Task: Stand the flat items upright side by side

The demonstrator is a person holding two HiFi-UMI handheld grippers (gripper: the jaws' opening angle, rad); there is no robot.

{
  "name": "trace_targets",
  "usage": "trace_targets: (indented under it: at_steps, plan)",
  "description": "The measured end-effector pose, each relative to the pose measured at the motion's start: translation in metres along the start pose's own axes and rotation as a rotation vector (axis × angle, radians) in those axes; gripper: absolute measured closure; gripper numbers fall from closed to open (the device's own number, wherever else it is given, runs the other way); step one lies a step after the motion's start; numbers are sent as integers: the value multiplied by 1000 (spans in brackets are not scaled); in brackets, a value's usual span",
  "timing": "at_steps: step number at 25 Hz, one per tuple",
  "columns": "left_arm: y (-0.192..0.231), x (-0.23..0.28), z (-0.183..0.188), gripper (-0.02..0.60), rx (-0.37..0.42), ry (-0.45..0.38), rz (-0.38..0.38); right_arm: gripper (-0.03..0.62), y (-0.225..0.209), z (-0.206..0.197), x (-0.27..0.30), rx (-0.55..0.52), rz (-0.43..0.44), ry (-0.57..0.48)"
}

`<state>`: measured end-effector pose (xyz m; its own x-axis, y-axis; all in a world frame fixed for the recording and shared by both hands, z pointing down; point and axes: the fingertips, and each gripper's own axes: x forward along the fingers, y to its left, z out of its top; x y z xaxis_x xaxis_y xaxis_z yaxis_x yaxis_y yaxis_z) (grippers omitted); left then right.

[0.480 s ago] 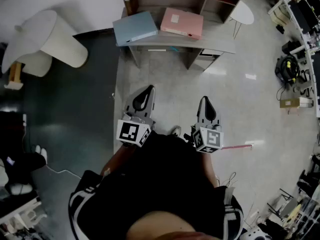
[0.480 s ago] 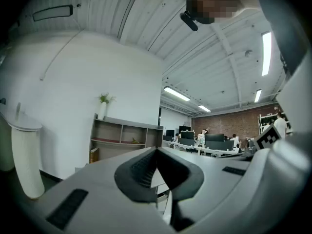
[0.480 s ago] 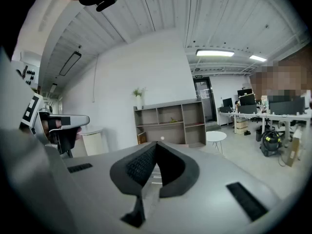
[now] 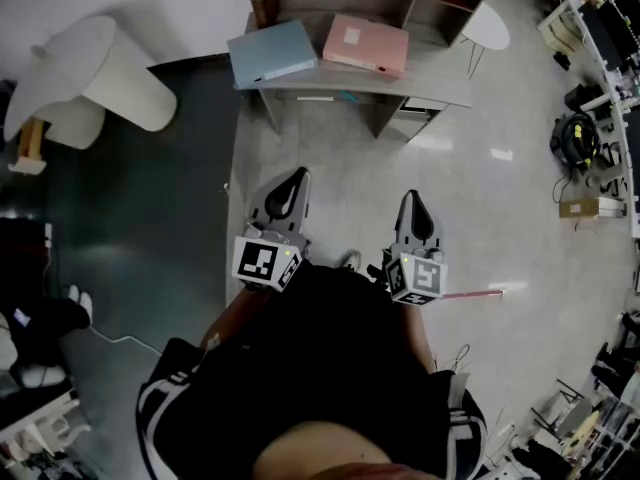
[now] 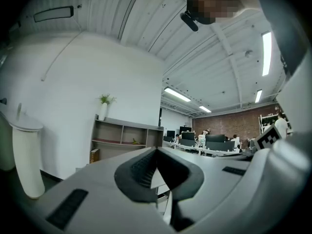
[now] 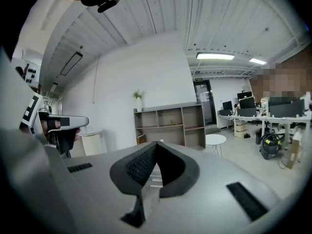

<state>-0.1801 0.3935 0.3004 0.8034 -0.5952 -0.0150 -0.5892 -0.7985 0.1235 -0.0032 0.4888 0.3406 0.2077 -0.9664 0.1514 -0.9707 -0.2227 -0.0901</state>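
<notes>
Lying flat, blue folder (image 4: 271, 54) and pink folder (image 4: 365, 45) sit well ahead of left gripper (image 4: 294, 180) and right gripper (image 4: 412, 201). Both pairs of jaws are pressed together, empty.

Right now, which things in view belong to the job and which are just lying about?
Job: blue folder and pink folder, both lying flat on the desk; left gripper and right gripper, both shut and empty.
Lying about: round white table, cardboard box, coiled cable.
</notes>
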Motion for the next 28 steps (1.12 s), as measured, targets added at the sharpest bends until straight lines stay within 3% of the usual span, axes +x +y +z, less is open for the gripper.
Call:
trace_targets:
  at_steps: [4, 7, 13, 17, 28]
  plan:
    - [2, -2, 3, 560, 3, -8, 6, 562, 0, 6, 0, -9, -7, -31]
    - [7, -5, 0, 560, 13, -14, 26, 413, -1, -3, 5, -3, -14, 14]
    - [18, -9, -6, 546, 10, -13, 59, 411, 2, -14, 7, -5, -11, 46]
    - [19, -8, -11, 426, -14, 18, 34, 411, 5, -14, 9, -6, -12, 46]
    - [36, -16, -18, 391, -18, 51, 50, 411, 19, -17, 12, -18, -12, 55]
